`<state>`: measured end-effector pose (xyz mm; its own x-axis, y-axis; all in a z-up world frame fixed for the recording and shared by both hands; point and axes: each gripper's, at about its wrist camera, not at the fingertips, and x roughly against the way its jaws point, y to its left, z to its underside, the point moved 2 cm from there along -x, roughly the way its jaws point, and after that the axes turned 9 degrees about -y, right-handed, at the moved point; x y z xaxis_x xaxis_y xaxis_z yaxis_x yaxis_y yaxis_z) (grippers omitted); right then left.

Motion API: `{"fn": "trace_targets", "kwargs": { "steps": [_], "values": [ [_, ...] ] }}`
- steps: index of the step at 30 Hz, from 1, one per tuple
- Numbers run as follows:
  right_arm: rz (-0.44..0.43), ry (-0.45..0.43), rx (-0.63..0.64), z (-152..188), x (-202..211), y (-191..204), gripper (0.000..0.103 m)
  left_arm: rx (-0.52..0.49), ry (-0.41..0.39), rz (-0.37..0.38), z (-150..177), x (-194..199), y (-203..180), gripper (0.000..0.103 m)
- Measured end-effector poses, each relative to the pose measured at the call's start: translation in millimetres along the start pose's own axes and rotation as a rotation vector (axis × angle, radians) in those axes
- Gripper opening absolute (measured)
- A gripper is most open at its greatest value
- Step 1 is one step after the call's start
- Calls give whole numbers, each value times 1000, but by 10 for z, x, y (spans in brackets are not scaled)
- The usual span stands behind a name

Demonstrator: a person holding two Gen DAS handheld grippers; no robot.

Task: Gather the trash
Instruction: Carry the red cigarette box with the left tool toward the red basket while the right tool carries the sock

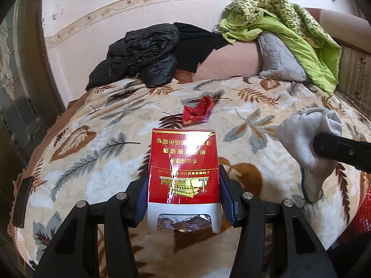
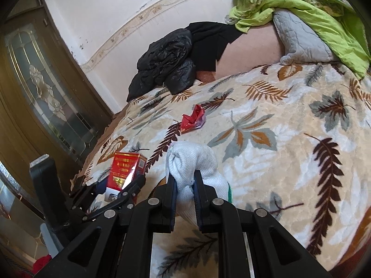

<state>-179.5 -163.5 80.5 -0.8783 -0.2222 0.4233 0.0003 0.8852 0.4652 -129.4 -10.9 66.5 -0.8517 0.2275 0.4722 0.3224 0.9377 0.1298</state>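
Now L gripper w/ cig pack, R gripper w/ sock

Cigarette pack, upper band: gold Chinese characters, seen upside down; glare covers several and the line cannot be read whole.
Cigarette pack, middle: a smaller row of gold Chinese print, too small to read.
Cigarette pack, lower face: a gold gate-tower emblem.
Red wrapper: faint pale marks, unreadable.
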Motion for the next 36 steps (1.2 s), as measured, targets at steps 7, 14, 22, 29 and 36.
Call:
{"fn": "trace_targets", "kwargs": {
  "steps": [7,14,22,29,36],
  "values": [
    [16,-32,-40,-92,368,-156,14,-59,5,70,-7,152,-312,52],
    [51,-77,-99,-167,804,-446,14,-94,14,124,-38,282,-576,52],
    [100,-124,-152,-149,1309,-780,14,-129,-12,173,-195,435,-872,52],
    [141,-165,-217,-108,1680,-1117,14,-176,-29,233,-313,573,-1219,52],
    [196,-201,-267,-65,2010,-1438,14,-232,-46,297,-400,717,-1633,52]
  ]
}}
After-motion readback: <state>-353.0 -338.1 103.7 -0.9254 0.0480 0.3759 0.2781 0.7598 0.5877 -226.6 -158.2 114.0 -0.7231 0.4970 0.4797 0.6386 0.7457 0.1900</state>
